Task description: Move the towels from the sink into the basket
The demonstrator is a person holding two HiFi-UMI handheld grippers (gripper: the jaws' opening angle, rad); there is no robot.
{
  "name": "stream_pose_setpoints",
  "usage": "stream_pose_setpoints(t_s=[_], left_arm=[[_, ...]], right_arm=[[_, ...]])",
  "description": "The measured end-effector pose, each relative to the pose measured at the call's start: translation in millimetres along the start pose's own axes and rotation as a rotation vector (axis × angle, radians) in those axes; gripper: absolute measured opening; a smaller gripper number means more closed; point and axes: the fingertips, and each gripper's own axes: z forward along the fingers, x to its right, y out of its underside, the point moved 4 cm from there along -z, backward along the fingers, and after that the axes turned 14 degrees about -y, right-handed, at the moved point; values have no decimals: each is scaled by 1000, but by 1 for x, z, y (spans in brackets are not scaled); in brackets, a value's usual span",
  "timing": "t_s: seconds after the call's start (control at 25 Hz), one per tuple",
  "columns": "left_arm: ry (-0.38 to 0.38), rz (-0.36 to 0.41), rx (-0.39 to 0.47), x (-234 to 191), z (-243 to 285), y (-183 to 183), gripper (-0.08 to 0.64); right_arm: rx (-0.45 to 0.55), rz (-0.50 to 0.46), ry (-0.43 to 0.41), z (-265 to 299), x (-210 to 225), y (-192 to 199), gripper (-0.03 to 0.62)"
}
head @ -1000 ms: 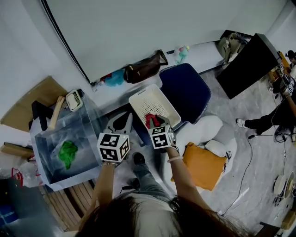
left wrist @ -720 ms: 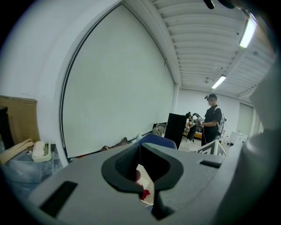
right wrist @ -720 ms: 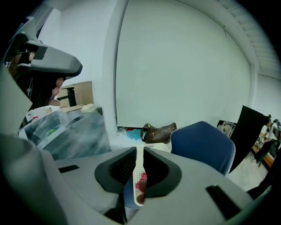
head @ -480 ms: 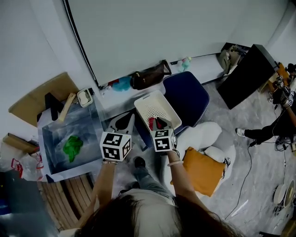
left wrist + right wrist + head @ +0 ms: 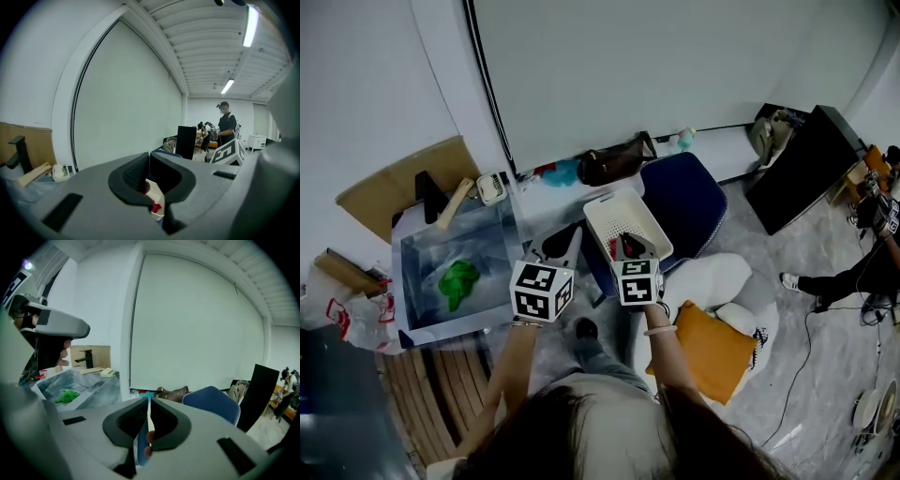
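A green towel (image 5: 457,281) lies in the clear-walled sink (image 5: 422,309) at the left; it also shows in the right gripper view, green towel (image 5: 65,395) in the sink (image 5: 91,387). A red towel (image 5: 614,249) lies in the white basket (image 5: 614,211) on the floor. Through the left gripper's jaw gap I see the red towel (image 5: 155,205). My left gripper (image 5: 566,236) hovers between sink and basket, shut and empty, tips meeting in its own view (image 5: 149,153). My right gripper (image 5: 628,240) hangs over the basket's near end, shut with nothing in it (image 5: 148,401).
A blue chair (image 5: 684,197) stands behind the basket, with a brown bag (image 5: 614,161) by the wall. An orange cushion (image 5: 712,347) lies on a white one at my right. A black faucet (image 5: 427,187) stands at the sink's back. A black panel (image 5: 802,155) and a person (image 5: 853,267) are far right.
Both grippers have risen, the right one lifting away from the red towel, which stays in the basket. The green towel has not moved in the sink.
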Motion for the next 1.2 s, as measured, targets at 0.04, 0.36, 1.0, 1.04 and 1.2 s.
stream_pose_setpoints(t_s=[0.04, 0.36, 1.0, 1.04, 1.2], left_arm=[[-1, 4, 6, 2, -5, -1, 15], [-42, 19, 26, 3, -46, -9, 15], [-161, -5, 38, -26, -119, -2, 15], [-167, -7, 39, -28, -124, -1, 15], [-194, -18, 40, -39, -147, 2, 15]], right_arm=[[8, -4, -5, -4, -4, -3, 40], [69, -50, -53, -30, -33, -25, 38], [182, -108, -139, -60, -104, -51, 29], [185, -111, -148, -61, -109, -52, 29], [192, -121, -175, -63, -132, -56, 29]])
